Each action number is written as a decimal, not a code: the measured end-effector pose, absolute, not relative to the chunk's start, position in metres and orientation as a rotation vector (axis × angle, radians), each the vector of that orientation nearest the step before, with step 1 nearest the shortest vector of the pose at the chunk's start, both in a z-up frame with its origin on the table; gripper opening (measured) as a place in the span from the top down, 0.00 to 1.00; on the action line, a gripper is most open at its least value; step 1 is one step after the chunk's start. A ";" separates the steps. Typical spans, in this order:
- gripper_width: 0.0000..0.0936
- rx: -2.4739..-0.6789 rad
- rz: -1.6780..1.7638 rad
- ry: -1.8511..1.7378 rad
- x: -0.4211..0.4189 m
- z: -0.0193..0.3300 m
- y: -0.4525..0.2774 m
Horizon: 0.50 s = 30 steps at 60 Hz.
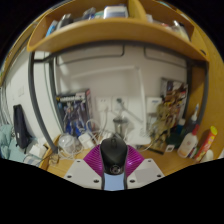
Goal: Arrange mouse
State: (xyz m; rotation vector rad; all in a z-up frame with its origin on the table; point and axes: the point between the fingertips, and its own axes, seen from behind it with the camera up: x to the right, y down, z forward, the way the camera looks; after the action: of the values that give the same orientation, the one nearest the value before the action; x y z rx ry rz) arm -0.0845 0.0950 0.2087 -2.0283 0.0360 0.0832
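A black computer mouse (114, 153) sits between my two fingers, its nose pointing away from me. Both magenta pads (95, 163) press against its sides, so my gripper (114, 165) is shut on it. The mouse is held above a wooden desk (62, 166), with the desk surface showing to either side below it. The underside of the mouse is hidden.
A wooden shelf (110, 35) with items on top spans overhead. The back of the desk is crowded with cables and boxes (75, 115), a small stand (121, 122) behind the mouse, and bottles and containers (195, 140) at the right.
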 end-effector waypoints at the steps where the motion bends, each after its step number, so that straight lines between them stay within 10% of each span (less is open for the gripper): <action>1: 0.73 -2.043 0.087 0.033 -0.092 0.199 0.096; 18: 0.74 -2.283 0.065 -0.028 -0.145 0.035 0.089; 30: 0.73 -2.346 0.032 -0.053 -0.150 -0.003 0.080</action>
State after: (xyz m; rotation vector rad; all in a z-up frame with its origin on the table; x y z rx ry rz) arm -0.1498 0.0798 -0.0026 -2.3461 -0.0533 0.0318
